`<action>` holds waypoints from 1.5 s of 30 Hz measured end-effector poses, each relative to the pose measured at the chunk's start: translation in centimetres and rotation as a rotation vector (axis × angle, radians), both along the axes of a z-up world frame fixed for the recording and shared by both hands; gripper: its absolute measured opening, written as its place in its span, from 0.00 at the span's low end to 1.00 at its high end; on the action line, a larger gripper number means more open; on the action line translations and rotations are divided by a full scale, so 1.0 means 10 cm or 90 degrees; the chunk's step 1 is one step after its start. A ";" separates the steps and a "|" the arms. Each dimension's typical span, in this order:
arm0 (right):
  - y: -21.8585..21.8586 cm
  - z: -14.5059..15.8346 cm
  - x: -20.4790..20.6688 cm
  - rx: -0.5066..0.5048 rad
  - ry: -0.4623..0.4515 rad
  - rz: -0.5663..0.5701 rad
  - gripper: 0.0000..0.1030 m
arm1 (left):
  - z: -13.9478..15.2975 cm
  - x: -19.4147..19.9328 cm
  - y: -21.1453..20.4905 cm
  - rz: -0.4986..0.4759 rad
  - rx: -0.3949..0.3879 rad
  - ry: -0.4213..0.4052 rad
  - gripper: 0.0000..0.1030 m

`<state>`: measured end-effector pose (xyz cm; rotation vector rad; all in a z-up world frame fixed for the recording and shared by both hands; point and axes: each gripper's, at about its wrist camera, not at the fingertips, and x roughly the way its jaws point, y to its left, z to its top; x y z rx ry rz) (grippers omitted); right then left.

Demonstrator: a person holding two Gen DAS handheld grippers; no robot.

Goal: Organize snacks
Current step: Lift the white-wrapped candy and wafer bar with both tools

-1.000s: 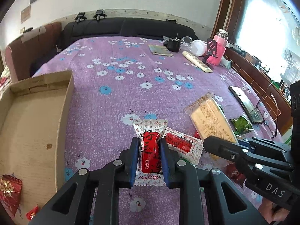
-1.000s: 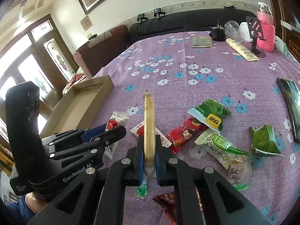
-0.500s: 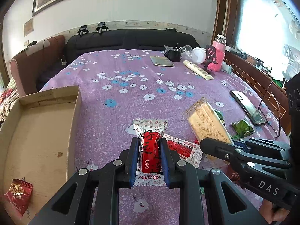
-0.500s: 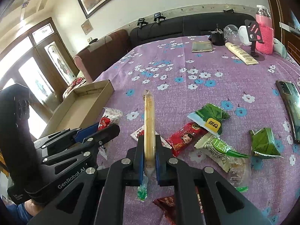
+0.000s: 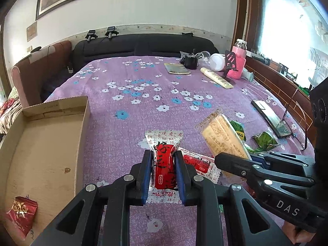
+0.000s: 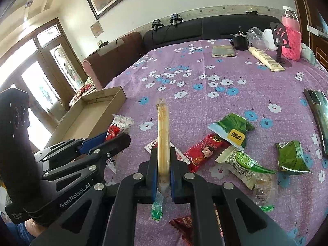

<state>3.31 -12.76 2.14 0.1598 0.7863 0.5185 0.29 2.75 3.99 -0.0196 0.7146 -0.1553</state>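
Lifting both snacks higher than a second ago, I bring them nearer the shallow brown cardboard box (image 5: 47, 143): left hand-held gripper (image 5: 163, 165) clamps the red-and-white wrapped candy (image 5: 164, 162), right hand-held gripper (image 6: 163, 165) pinches the flat clear-wrapped biscuit pack (image 6: 163, 137).

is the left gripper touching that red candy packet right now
Touching. The left wrist view shows the left gripper with both jaws pressed against the sides of the red candy packet, no gap.

Left wrist camera sits low behind its black two-finger left gripper (image 5: 163, 170), looking along the purple flowered tablecloth (image 5: 131, 110) toward the black sofa (image 5: 143, 47), with the open brown cardboard box (image 5: 41, 147) close on its left. Right wrist camera looks the same way from behind the right gripper (image 6: 163, 164). Both share cloth, box (image 6: 88, 119), sofa (image 6: 205, 28), and each other's gripper.
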 end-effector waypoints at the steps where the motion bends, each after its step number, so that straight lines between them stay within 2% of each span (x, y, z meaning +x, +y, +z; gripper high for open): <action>1: 0.00 0.00 0.00 0.001 -0.002 0.000 0.09 | 0.00 0.00 0.00 0.000 -0.001 0.000 0.22; 12: -0.04 -0.01 0.01 0.014 -0.004 -0.007 0.09 | 0.00 0.02 0.02 0.003 -0.005 0.001 0.22; 32: -0.06 -0.10 0.09 0.031 0.031 -0.002 0.09 | 0.02 0.00 0.06 0.008 -0.027 -0.008 0.22; 45: -0.07 -0.07 0.07 0.019 0.008 -0.016 0.09 | 0.08 -0.04 0.12 0.011 -0.050 -0.018 0.22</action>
